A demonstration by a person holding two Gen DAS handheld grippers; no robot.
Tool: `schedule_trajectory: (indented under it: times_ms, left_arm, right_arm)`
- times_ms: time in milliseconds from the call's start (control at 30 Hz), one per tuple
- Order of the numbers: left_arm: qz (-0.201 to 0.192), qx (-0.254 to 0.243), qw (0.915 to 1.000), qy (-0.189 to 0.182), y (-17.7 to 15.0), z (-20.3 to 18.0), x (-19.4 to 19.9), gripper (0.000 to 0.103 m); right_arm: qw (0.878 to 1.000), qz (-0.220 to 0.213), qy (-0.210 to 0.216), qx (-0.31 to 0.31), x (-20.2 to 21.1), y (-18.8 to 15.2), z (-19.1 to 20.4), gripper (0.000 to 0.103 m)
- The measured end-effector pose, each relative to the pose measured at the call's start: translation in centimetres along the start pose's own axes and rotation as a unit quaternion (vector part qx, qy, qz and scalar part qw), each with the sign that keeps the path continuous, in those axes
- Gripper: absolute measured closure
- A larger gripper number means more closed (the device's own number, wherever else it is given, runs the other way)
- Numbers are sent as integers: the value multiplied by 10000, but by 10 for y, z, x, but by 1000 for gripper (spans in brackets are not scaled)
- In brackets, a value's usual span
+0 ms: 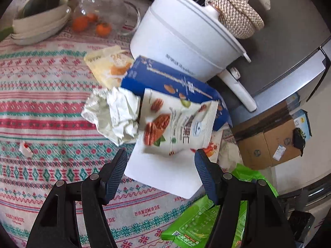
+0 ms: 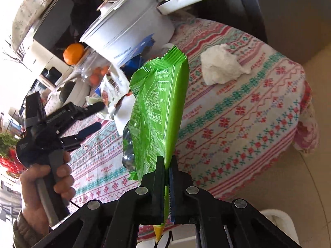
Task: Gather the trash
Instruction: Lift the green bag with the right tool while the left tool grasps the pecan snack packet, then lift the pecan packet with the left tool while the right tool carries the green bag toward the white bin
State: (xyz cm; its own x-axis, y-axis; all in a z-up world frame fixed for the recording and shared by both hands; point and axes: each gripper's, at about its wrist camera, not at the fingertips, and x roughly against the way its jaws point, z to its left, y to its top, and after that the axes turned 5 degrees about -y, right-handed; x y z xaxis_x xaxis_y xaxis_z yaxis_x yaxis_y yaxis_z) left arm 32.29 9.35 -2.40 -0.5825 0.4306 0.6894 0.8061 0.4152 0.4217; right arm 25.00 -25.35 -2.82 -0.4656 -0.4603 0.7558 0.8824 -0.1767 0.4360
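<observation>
A patterned tablecloth (image 1: 41, 107) covers the table, bearing snack wrappers (image 1: 175, 124), a white pot (image 1: 182, 41), stacked bowls (image 1: 39, 24) and a crumpled tissue (image 2: 222, 66)

Bright daylight, blown-out left edge, fisheye warping

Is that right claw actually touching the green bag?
Touching. The right wrist view shows the right gripper shut on the green bag, the bag's lower edge pinched between the two fingers, with no gap on either side.
</observation>
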Motion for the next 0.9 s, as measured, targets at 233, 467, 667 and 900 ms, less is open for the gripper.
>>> schedule_trajectory:
  times_ms: [233, 467, 667, 900]
  left_arm:
    - [-202, -169, 9990, 365, 29, -9, 1, 22]
    - [285, -1811, 9829, 199, 36, -50, -31, 21]
    - [528, -2598, 9614, 730, 20, -59, -59, 22]
    - [1036, -3101, 9407, 903, -1, -66, -62, 97]
  right_arm:
    - [9995, 113, 274, 87, -1, -7, 9, 101]
    - [9989, 283, 321, 197, -11, -15, 16, 101]
    - [9987, 301, 369, 207, -12, -15, 18, 101]
    - [9987, 321, 373, 164, -14, -13, 17, 101]
